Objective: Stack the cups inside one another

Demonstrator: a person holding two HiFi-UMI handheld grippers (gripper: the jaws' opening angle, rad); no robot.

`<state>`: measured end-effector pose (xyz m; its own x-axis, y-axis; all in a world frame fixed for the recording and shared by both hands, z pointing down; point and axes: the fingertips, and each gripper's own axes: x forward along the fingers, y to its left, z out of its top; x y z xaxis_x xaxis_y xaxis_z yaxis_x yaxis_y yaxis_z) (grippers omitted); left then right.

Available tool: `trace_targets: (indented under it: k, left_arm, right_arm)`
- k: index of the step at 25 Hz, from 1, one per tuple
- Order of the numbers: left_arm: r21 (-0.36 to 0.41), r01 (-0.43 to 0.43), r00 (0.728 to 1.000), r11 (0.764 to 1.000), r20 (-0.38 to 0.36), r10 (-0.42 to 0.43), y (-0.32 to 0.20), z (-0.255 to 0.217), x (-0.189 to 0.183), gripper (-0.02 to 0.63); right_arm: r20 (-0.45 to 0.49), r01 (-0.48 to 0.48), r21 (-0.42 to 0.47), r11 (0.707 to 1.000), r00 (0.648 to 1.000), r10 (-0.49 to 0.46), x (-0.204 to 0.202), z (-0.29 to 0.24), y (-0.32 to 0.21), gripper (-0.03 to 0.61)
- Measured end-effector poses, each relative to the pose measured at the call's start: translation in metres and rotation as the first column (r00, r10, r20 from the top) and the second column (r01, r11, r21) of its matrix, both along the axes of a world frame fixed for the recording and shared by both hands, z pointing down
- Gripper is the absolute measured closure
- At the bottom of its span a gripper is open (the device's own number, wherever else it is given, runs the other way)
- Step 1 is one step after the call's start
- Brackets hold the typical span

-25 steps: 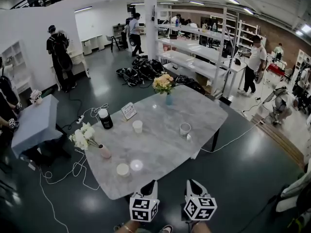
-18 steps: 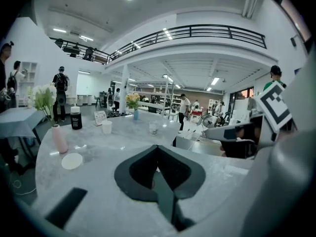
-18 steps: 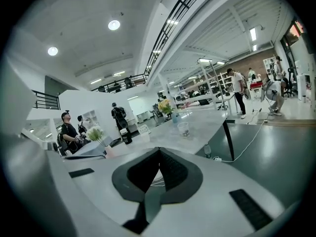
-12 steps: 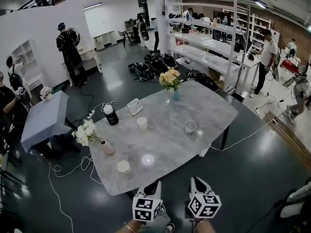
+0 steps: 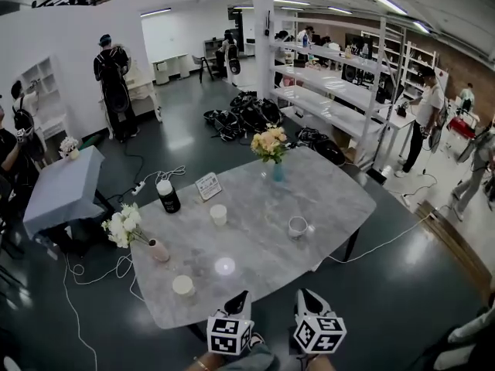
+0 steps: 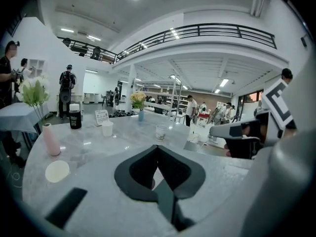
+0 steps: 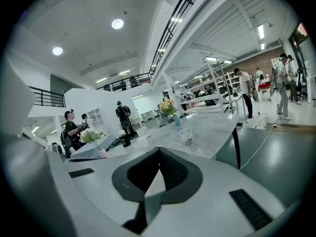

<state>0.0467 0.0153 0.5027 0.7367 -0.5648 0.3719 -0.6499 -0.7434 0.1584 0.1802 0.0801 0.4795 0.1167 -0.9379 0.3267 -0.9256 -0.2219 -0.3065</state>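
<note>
White cup [image 5: 219, 214] and clear cup [image 5: 297, 226] on worktop [image 5: 340, 195]: probably light, thin-walled, crushable; pinch one wall at the rim. Left gripper [image 6: 158, 147] and right gripper [image 7: 159, 149] are closed, empty.

Head view overlooks the table [image 5: 255, 238]; gripper views skim across it.

Big open lab hall here: long white racks [image 5: 325, 79] loaded with gear, a railed mezzanine [image 6: 197, 30] overhead, strip lights [image 5: 390, 2], cables [image 5: 162, 175] trailing over the glossy floor [image 5: 387, 300], black bags [image 5: 240, 114] heaped up, people [image 5: 114, 76] standing about.
</note>
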Motion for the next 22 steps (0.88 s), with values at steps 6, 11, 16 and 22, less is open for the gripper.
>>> trace_targets:
  k: [6,11,16,22]
  left_arm:
    - [-0.006,0.03,0.999,1.0,-0.041,-0.03,-0.043,-0.005,0.031,0.618]
    - [-0.006,0.056,0.996,0.998,-0.067,-0.056,-0.084,-0.008,0.05,0.617]
    - [-0.007,0.091,0.993,0.996,-0.071,-0.091,-0.12,-0.01,0.06,0.617]
    - [-0.021,0.121,0.99,0.992,-0.066,-0.122,-0.152,-0.007,0.069,0.618]
  right_arm:
    - [-0.039,0.037,-0.009,0.999,0.999,-0.037,0.029,-0.009,-0.043,0.572]
    - [-0.059,0.066,-0.004,0.998,0.996,-0.066,0.047,-0.015,-0.09,0.572]
    - [-0.06,0.098,-0.002,0.995,0.993,-0.098,0.059,-0.017,-0.13,0.572]
    - [-0.05,0.12,-0.018,0.993,0.991,-0.121,0.073,-0.013,-0.163,0.572]
